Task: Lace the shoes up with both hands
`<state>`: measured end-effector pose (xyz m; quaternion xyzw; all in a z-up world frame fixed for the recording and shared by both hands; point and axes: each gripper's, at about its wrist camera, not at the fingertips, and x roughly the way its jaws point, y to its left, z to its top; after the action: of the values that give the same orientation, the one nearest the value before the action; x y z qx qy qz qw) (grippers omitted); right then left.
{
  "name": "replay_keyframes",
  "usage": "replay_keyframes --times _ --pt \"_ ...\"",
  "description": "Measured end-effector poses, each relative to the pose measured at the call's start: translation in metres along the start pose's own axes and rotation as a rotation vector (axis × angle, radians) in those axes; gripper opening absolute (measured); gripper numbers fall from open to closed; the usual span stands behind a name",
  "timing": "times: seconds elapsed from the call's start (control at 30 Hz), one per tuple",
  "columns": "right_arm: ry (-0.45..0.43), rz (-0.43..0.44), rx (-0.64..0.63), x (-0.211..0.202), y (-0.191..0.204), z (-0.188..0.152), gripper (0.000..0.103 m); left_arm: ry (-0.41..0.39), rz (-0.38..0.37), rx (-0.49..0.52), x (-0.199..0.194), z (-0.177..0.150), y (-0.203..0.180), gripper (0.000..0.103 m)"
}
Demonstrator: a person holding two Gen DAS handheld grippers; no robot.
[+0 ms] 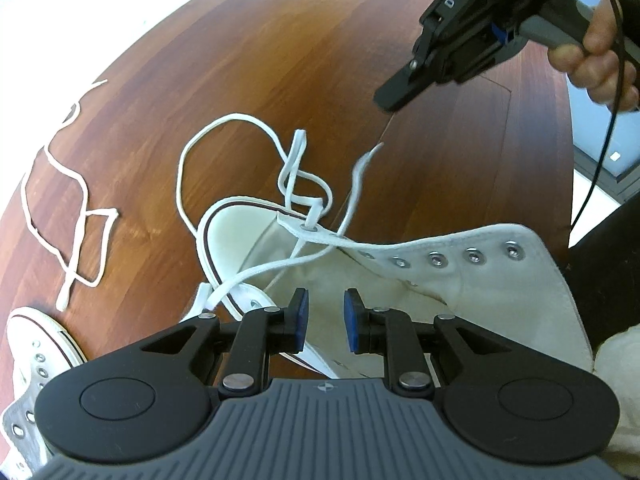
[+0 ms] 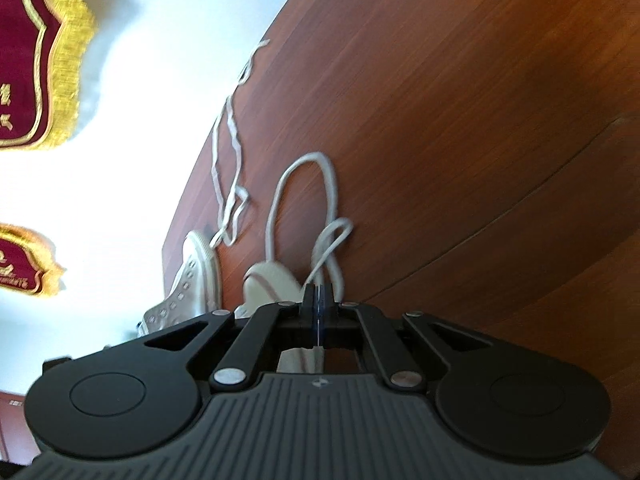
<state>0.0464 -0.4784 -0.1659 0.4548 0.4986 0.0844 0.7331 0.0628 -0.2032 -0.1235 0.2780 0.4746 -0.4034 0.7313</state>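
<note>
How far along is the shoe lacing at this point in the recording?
Barely begun. Done: the white flat lace passes through the lowest eyelet of the white canvas high-top shoe. In hand: nothing visibly; the left tool hovers open over the tongue, the right tool is shut, away from the shoe. Left: the upper metal eyelets are empty, and the second white shoe sits unlaced beside a loose white lace.

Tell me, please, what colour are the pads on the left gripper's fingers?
Blue, on black fingers; the left wrist view shows them best.
</note>
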Motion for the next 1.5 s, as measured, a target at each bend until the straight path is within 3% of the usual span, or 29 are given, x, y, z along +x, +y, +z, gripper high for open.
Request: replay_keyframes --times 0.2,0.77,0.83,0.9,1.33,1.43,1.5 --pt "0.013 -0.038 -0.048 -0.009 -0.002 0.008 0.005 -0.002 0.001 -0.004 0.000 0.000 -0.001 0.022" --pt "0.240 0.087 0.004 0.059 0.013 -0.020 0.008 -0.003 0.013 -0.005 -0.003 0.003 0.000 0.022" --pt "0.261 0.103 0.014 0.065 0.018 -0.023 0.011 -0.004 0.014 -0.008 -0.004 0.003 0.001 0.022" --pt "0.275 0.115 0.025 0.071 0.021 -0.025 0.024 -0.005 0.016 -0.009 -0.004 0.003 0.001 0.022" --pt "0.294 0.145 0.118 0.092 0.018 -0.026 0.023 -0.001 0.022 0.009 -0.005 0.003 -0.002 0.027" --pt "0.288 0.162 0.165 0.097 0.013 -0.027 0.019 -0.001 0.021 0.006 -0.006 0.002 -0.002 0.027" --pt "0.285 0.171 0.177 0.098 0.012 -0.027 0.010 -0.001 0.021 0.005 -0.007 0.002 -0.002 0.027"
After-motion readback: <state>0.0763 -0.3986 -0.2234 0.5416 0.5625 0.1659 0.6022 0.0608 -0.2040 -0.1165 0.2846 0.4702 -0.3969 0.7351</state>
